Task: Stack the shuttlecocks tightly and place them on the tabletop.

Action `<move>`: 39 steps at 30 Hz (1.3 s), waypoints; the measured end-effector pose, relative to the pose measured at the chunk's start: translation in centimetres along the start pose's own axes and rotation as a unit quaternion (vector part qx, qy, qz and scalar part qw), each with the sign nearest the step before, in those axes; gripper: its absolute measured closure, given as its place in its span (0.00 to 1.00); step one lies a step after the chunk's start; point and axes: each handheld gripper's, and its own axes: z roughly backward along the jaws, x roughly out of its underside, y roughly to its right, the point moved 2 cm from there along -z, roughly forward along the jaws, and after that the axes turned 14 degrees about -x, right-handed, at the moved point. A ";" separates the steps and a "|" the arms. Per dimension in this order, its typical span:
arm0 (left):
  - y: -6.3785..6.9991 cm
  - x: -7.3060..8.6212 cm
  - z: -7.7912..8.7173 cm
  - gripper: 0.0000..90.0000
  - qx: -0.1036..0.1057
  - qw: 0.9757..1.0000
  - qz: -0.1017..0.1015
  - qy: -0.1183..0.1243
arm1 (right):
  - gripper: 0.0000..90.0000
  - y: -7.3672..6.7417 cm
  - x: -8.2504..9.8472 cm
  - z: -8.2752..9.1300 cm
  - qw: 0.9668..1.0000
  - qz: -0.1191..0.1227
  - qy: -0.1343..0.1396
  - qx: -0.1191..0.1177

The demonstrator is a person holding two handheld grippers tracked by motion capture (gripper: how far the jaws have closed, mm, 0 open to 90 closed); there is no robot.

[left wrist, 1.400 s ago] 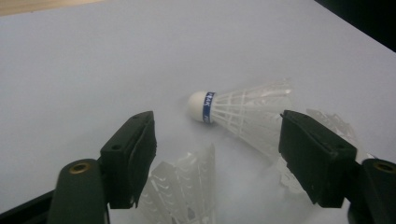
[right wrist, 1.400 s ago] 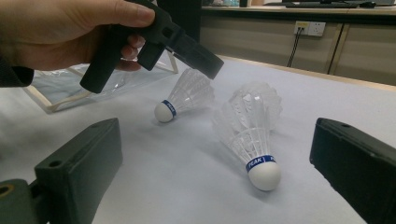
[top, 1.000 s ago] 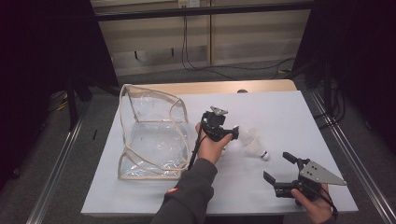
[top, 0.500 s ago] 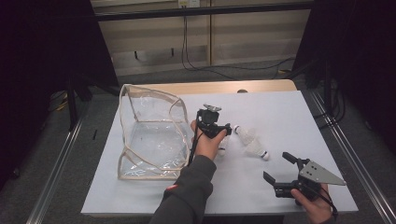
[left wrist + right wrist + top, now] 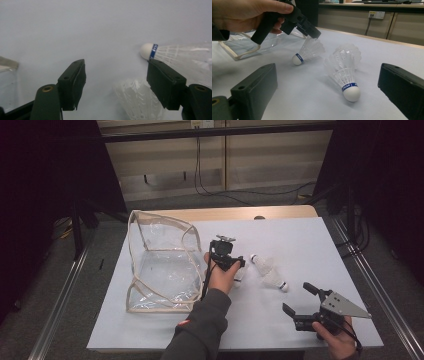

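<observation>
Three white feathered shuttlecocks lie on the white table. One shuttlecock (image 5: 240, 273) (image 5: 308, 51) lies under my left gripper (image 5: 238, 266) (image 5: 116, 67) (image 5: 313, 33), which points down at it. Its feather skirt (image 5: 137, 100) sits between the jaws, close to the right one. The jaws have just been closing, but neither pad presses on the feathers. A second shuttlecock (image 5: 260, 262) (image 5: 175, 55) lies just beyond. The third shuttlecock (image 5: 276, 281) (image 5: 344, 75) lies cork-first toward my right gripper (image 5: 297, 298) (image 5: 329, 71), which rests wide open and empty.
A clear plastic bag (image 5: 160, 265) with beige trim stands open on the left of the table (image 5: 310, 245), close to the left hand. Dark metal rails run along both sides of the table, and cables hang by the back wall.
The left gripper has shifted slightly left and settled over the nearest shuttlecock. The right gripper has not moved.
</observation>
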 end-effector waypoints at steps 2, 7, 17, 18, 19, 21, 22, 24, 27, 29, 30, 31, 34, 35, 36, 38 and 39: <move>0.2 0.1 0.2 0.41 0.005 1.000 0.000 0.002 | 0.02 0.0 0.0 0.0 1.000 0.000 0.001 -0.001; 0.3 0.3 0.6 0.43 0.015 1.000 0.003 0.001 | 0.02 -0.2 -0.1 -0.1 1.000 0.002 0.000 -0.003; 0.8 0.9 1.6 0.58 0.055 0.998 0.015 -0.005 | 0.02 -0.1 -0.1 -0.2 1.000 0.002 -0.003 0.000; 0.9 0.9 1.6 0.61 0.058 0.998 0.015 -0.006 | 0.02 0.0 -0.1 -0.2 1.000 0.003 -0.002 0.000; 1.0 0.9 1.7 0.65 0.060 0.998 0.012 -0.005 | 0.02 -0.1 -0.1 -0.2 1.000 0.002 -0.001 -0.001; 1.1 1.0 1.9 0.73 0.061 0.998 -0.002 -0.002 | 0.02 0.0 -0.1 -0.2 1.000 0.002 -0.001 -0.001; 1.1 1.0 1.9 0.77 0.062 0.998 -0.007 -0.003 | 0.02 0.0 -0.1 -0.2 1.000 0.001 -0.002 0.000; 1.1 1.1 1.9 0.82 0.062 0.998 -0.012 -0.004 | 0.02 0.0 -0.1 -0.1 1.000 0.002 -0.002 0.000; 0.9 1.0 2.0 0.91 0.066 0.998 -0.010 -0.004 | 0.02 0.0 -0.1 -0.1 1.000 -0.001 0.000 0.002; 0.8 1.0 2.1 0.95 0.067 0.998 -0.010 -0.001 | 0.02 0.1 -0.1 -0.1 1.000 -0.001 -0.001 0.002; 0.7 1.0 2.2 0.96 0.065 0.998 -0.010 0.002 | 0.02 0.1 -0.1 -0.2 1.000 0.000 -0.001 0.003; 0.6 0.9 2.2 0.97 0.059 0.998 -0.010 0.008 | 0.02 0.1 -0.1 -0.2 1.000 -0.001 0.000 0.003; 0.3 0.6 2.4 0.98 0.051 0.998 -0.011 0.019 | 0.02 0.0 -0.1 -0.2 1.000 0.001 -0.001 0.001; 0.2 0.5 2.5 0.98 0.045 0.999 -0.008 0.026 | 0.02 0.0 -0.1 -0.2 1.000 0.002 0.000 0.001; 0.0 0.4 2.5 0.98 0.041 0.999 -0.008 0.030 | 0.02 -0.1 -0.2 -0.2 1.000 0.000 0.001 0.001; -0.2 0.1 2.5 0.98 0.023 0.999 -0.019 0.040 | 0.02 0.0 -0.1 -0.2 1.000 0.002 0.000 0.001; -0.4 0.0 2.5 0.98 0.017 0.999 -0.023 0.046 | 0.02 0.0 -0.1 -0.2 1.000 0.000 0.000 0.002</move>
